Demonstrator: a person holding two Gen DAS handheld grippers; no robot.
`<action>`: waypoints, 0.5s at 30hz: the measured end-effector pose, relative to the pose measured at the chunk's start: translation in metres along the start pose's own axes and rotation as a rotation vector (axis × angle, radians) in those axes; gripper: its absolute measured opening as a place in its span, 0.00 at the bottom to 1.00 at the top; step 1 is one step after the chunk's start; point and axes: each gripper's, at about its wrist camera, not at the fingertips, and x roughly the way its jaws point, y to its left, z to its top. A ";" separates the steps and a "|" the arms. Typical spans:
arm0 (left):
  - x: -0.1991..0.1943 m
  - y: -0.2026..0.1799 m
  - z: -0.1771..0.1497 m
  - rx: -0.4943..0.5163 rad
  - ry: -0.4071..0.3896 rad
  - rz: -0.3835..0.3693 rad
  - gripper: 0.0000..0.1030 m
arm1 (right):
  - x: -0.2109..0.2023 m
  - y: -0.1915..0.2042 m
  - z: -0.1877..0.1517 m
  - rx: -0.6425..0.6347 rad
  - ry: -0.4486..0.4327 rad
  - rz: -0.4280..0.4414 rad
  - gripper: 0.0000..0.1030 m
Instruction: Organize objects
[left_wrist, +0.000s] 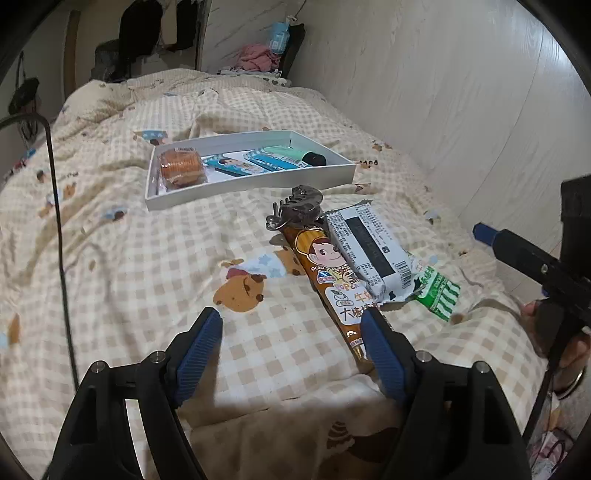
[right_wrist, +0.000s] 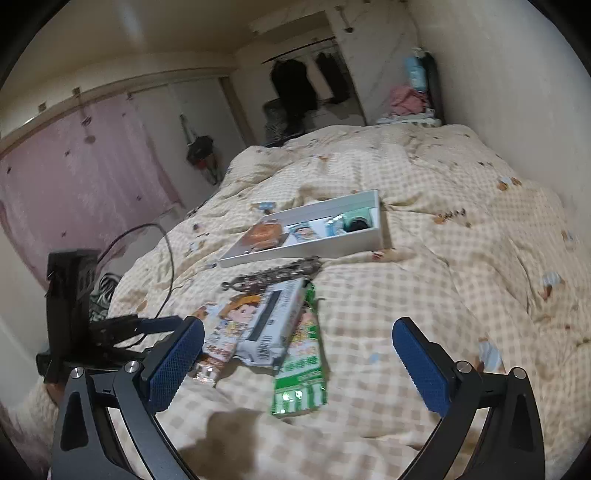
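Note:
A pile of snacks lies on the checked bedspread: a long brown candy pack (left_wrist: 325, 266), a white and grey pack (left_wrist: 369, 247) across it, and a green pack (left_wrist: 439, 291) under that. A dark hair claw (left_wrist: 299, 210) sits at the pile's far end. My left gripper (left_wrist: 291, 328) is open just above the bed, and its right finger (left_wrist: 380, 343) overlaps the brown pack's near end. My right gripper (right_wrist: 299, 325) is open and hangs over the green pack (right_wrist: 303, 369) and white pack (right_wrist: 273, 325). Behind the pile, a white tray (left_wrist: 258, 188) holds cookies, blue packs and a mint tube.
A black cable (left_wrist: 61, 236) runs over the bed's left side. The wall (left_wrist: 461, 110) lines the right edge of the bed. Clothes and a pink heap (right_wrist: 406, 99) lie at the far end. The left gripper's body (right_wrist: 74, 295) shows at the left of the right wrist view.

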 end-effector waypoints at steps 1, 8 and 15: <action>0.000 0.002 -0.002 -0.008 -0.002 -0.003 0.80 | -0.002 -0.001 -0.002 0.006 -0.008 0.000 1.00; 0.002 0.006 -0.002 -0.025 -0.011 -0.009 0.81 | 0.001 0.000 -0.002 0.001 -0.011 0.011 1.00; 0.001 0.004 -0.004 -0.023 -0.015 0.029 0.81 | -0.001 0.003 -0.004 -0.006 -0.017 -0.001 1.00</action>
